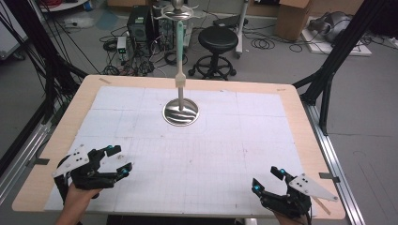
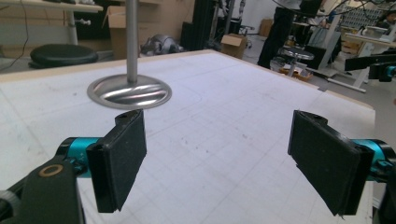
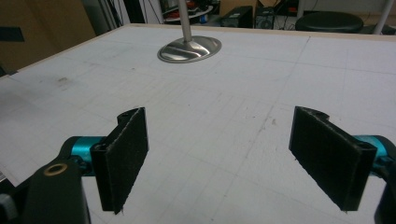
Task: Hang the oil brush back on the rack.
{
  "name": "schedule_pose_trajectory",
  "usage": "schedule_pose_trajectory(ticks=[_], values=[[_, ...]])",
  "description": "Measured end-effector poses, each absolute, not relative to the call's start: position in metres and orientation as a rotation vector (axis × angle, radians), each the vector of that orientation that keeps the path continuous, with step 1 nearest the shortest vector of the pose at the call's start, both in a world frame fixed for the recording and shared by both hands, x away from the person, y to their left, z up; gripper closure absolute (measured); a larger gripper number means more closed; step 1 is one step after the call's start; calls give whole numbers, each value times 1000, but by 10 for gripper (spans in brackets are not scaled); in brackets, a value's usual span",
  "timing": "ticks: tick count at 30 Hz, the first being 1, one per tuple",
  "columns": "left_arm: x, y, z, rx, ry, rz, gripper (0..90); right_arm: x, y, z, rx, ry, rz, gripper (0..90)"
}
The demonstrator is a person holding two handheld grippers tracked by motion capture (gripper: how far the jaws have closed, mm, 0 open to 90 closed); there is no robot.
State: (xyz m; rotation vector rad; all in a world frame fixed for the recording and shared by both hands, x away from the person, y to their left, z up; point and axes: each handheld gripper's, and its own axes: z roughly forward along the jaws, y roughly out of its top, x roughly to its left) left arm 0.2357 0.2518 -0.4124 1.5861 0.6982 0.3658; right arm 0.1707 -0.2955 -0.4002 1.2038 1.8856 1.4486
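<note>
The table point(image 1: 56, 140) carries a white gridded mat point(image 1: 225, 154), and both grippers sit low at its near edge. The stand point(image 1: 180, 111) is upright on the mat, well ahead of both sets of jaws: a round shiny metal base with a thin pole rising from its middle and a pale green upper part topped by curved arms.

It looks stiff, and the broad base probably holds most of the weight, so it may be top-heavy to tilt. The polished metal is likely slippery. The pole just above the base seems the best place to grip.

The left gripper point(image 1: 117, 161) has its jaws spread wide with nothing between them. The right gripper point(image 1: 267, 180) is likewise wide and empty.
</note>
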Motion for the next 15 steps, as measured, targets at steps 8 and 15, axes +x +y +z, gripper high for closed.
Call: schedule_pose_trajectory(ticks=[8,15], values=[[233,250,-411,1581,695,374,216,170,-294,-400,1190,1894,1442,186],[231,251,-412,1581,696,367,223,171,-291,-399,1183,1898,1436,186]])
